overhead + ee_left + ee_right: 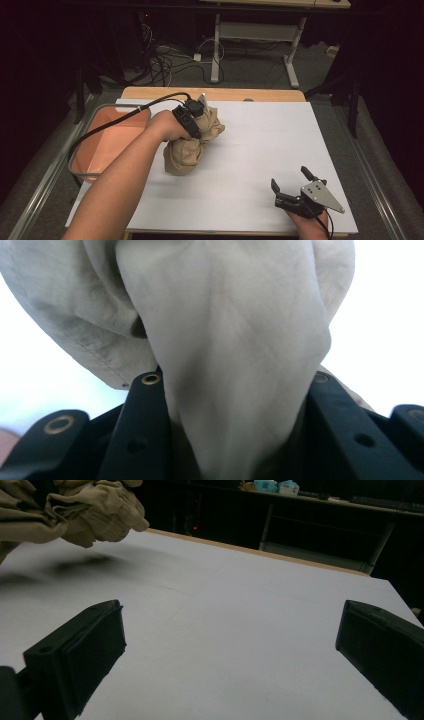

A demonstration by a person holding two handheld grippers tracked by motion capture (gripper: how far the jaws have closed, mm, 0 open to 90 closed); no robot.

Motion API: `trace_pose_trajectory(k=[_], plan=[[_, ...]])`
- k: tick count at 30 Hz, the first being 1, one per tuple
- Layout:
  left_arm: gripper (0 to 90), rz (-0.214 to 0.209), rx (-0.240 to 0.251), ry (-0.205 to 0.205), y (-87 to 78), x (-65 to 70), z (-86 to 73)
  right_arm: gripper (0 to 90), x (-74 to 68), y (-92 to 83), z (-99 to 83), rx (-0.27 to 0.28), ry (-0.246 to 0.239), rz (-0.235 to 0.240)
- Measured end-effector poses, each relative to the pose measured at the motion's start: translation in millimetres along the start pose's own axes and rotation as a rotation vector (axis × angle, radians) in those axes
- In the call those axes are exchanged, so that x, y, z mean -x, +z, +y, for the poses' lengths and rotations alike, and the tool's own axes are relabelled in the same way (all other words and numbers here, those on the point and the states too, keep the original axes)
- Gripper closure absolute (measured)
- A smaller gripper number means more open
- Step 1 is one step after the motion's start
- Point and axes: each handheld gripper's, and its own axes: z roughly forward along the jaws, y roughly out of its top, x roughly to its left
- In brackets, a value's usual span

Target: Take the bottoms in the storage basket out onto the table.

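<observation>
A lab: floor cables (165, 67), bare desk frame (255, 35), dark curtains.

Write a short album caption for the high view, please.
Left gripper clamps bunched beige cloth on the white table.

Orange bin (107, 140) with a grey rim sits at the left of the frame, beside the white tabletop (260, 145); cables (165, 62) tangle on the floor at the top, near a white desk frame (217, 47) behind
</observation>
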Motion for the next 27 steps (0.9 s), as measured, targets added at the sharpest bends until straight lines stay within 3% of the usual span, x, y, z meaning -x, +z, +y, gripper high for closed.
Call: trace_pose_trajectory(k=[8, 16, 27], plan=[[62.7, -0.025, 0.037, -0.033, 22.6, -0.8, 1.1, 0.4, -0.3, 0.1, -0.4, -0.003, 0.003, -0.001], [61.6, -0.038, 0.072, -0.02, 36.7, 1.7, 1.7, 0.4, -0.6, 0.2, -0.7, -0.004, 0.004, 0.0], [55.2, -0.061, 0.199, -0.027, 56.0, 8.1, 0.7, 0.4, -0.8, -0.9, -0.8, -0.001, 0.003, -0.001]])
